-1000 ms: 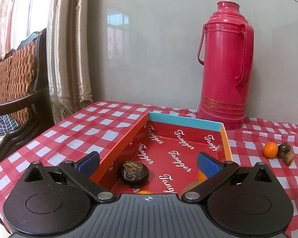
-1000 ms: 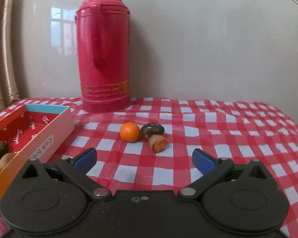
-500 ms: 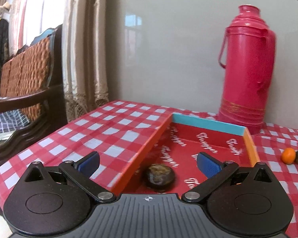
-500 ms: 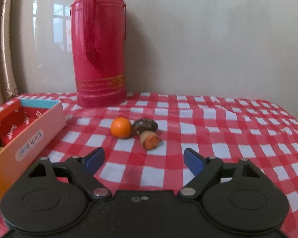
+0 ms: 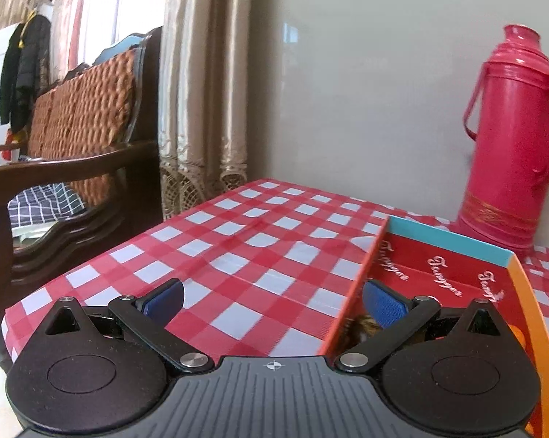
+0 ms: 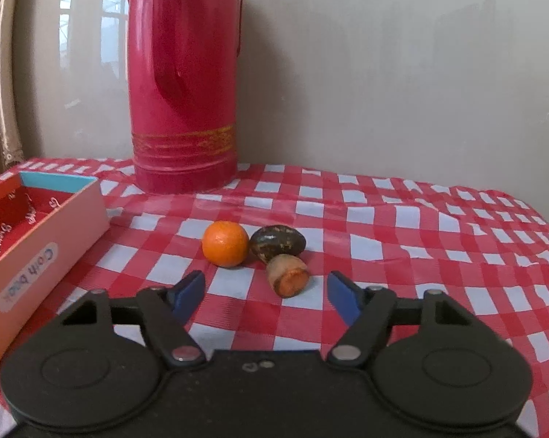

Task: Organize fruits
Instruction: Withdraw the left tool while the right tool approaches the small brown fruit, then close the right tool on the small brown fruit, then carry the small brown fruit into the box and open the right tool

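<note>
Right gripper (image 6: 265, 290) closing, nothing between the pads; orange (image 6: 225, 243), dark fruit (image 6: 277, 242) and cut brown piece (image 6: 288, 275) sit clustered on the checked cloth (image 6: 420, 226) just ahead. Left gripper (image 5: 272, 301) wide open, empty, straddling the red box (image 5: 445, 252) wall; one dark fruit inside.

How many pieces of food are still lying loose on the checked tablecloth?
3, clustered before the red thermos: an orange on the left, a dark brown fruit beside it, and a cut brown piece in front. Others lie in the box, mostly hidden.
</note>
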Motion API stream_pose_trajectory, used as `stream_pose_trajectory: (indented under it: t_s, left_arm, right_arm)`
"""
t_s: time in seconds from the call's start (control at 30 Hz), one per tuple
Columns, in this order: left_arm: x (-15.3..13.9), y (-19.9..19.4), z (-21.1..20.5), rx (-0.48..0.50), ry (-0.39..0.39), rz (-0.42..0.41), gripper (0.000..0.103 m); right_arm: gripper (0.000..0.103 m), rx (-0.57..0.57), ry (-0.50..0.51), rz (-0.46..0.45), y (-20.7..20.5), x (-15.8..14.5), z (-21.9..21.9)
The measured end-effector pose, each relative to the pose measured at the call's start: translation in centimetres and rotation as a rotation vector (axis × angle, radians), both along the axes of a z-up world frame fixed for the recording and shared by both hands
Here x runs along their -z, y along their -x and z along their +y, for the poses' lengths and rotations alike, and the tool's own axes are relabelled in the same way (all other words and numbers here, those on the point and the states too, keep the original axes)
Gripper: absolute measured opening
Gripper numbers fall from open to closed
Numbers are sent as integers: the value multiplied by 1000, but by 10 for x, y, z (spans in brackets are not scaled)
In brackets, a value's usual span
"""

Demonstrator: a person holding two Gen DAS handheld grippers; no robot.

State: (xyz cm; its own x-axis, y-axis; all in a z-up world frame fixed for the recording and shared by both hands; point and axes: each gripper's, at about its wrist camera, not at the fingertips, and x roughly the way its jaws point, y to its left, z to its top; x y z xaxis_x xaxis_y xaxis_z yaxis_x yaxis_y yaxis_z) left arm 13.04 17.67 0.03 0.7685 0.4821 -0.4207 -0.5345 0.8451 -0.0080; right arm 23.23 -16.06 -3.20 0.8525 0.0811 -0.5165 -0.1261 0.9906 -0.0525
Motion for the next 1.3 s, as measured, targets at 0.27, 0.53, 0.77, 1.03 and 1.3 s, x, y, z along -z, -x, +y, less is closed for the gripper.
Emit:
stream_pose_trajectory:
  t_s: [0.27,0.53,0.77,1.03,1.3]
  left_arm:
    - [4,4,21,-47,37,-7,103]
    - [8,7,33,-76,34,7,103]
    - [10,10,40,-78,46,16,103]
    - [8,17,38,-64,52,19,103]
    - [3,26,37,-51,47,29,103]
  right_arm:
    - [47,28,-4,37,-21,5,-11]
    - [33,32,-14,87,-36,10,-7]
    - [23,52,-26,82,-35,8,-7]
    - [23,10,-18,43,-14,-10,11]
    - [23,-49,-22,10,0,-29,33]
